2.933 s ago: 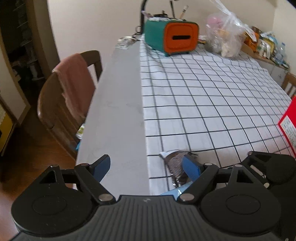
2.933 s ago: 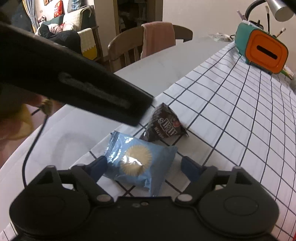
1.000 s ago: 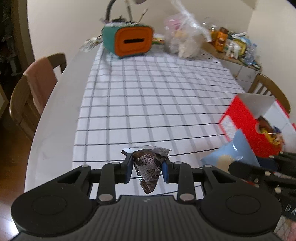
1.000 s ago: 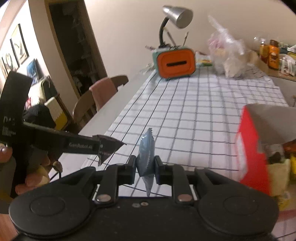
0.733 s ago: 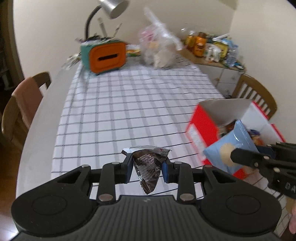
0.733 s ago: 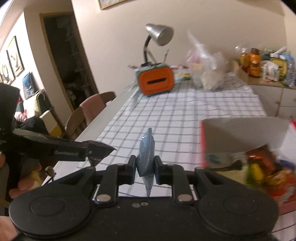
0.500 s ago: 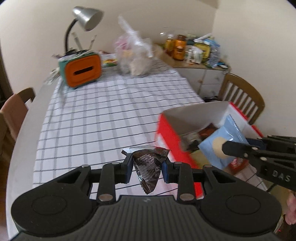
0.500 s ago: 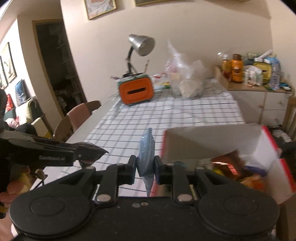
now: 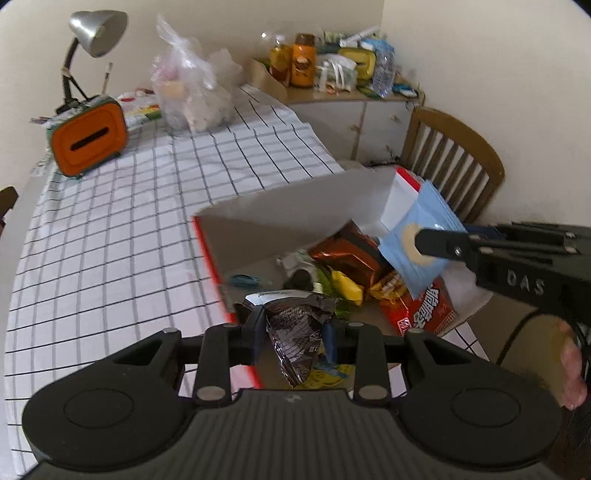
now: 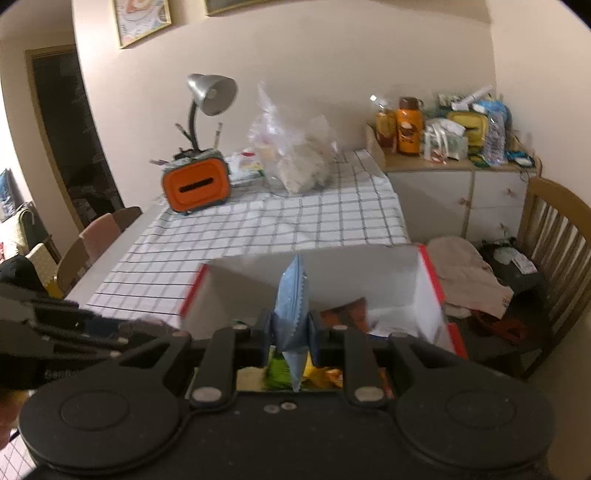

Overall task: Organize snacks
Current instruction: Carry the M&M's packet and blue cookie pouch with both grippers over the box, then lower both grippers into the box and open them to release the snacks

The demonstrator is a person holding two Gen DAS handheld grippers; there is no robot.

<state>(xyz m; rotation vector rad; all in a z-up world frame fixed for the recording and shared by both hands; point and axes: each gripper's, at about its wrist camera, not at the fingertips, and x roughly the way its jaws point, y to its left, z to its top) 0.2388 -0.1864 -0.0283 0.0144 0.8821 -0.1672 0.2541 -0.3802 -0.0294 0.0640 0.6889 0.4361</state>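
Observation:
My left gripper (image 9: 293,334) is shut on a dark brown chocolate candy packet (image 9: 295,332), held over the near corner of an open red cardboard box (image 9: 210,243). Several snack packets lie inside that box. My right gripper (image 10: 290,338) is shut on a light blue snack packet (image 10: 291,306), held edge-on above the same red box (image 10: 430,273). In the left wrist view the blue packet (image 9: 417,240) hangs over the box's right side, pinched by the right gripper (image 9: 424,240) that reaches in from the right. At the left of the right wrist view the left gripper shows only as a blurred dark shape.
A checked cloth (image 9: 110,229) covers the table. At its far end stand an orange and teal holder (image 9: 88,140), a desk lamp (image 9: 96,26) and a clear plastic bag (image 9: 192,96). A wooden chair (image 9: 454,162) stands right of the box, a cluttered cabinet (image 10: 454,184) behind.
Both grippers have swung to the right across the table with their packets still gripped. The red box has come from the right edge of view to directly beneath both.

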